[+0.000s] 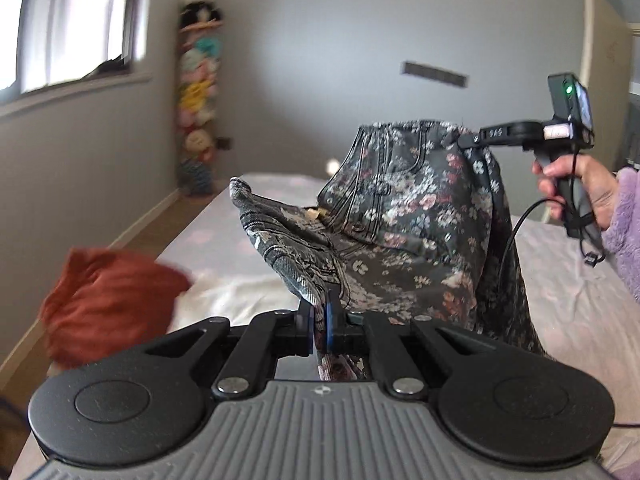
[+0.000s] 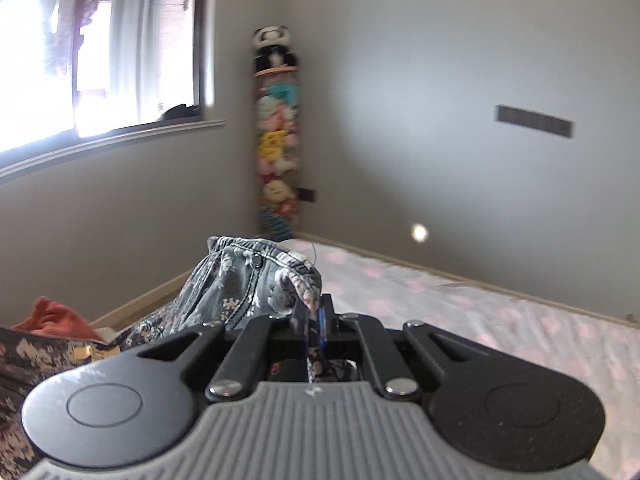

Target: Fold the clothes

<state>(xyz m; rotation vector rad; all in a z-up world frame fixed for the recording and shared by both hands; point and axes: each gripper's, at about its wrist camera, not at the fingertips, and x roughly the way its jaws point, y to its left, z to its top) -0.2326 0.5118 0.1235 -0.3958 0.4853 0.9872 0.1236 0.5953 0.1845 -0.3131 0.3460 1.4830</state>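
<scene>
The bed (image 1: 568,280), spread with a pale pink-patterned sheet, fills the lower half of both views, and above it hangs the floral trousers (image 1: 400,216), a dark denim-like garment lifted clear at the waist with its legs trailing down toward the sheet at 5 o'clock in the left wrist view. The cloth looks soft but fairly weighty: it drapes in thick folds and sags between the two holds, so I judge it will swing and bunch rather than keep a shape, and the gathered waistband, with its stitched edge, is the firmest place to take it. At 9 o'clock on the bed lies a rust-red garment (image 1: 108,304), crumpled. The left hand-held gripper (image 1: 318,316) has its jaws pressed together on a bunched edge of the trousers at 6 o'clock. The right hand-held gripper (image 1: 470,139), at 2 o'clock in that same view, pinches the waistband corner, gripped by the person's hand (image 1: 576,188) in a lilac fleecy sleeve (image 1: 624,236). Only the left wrist view shows the whole span of the garment, the hand and the sleeve; the right wrist view shows its own jaws closed on the elastic waistband (image 2: 296,268) from close up, and more of the bare sheet at 3 o'clock.
</scene>
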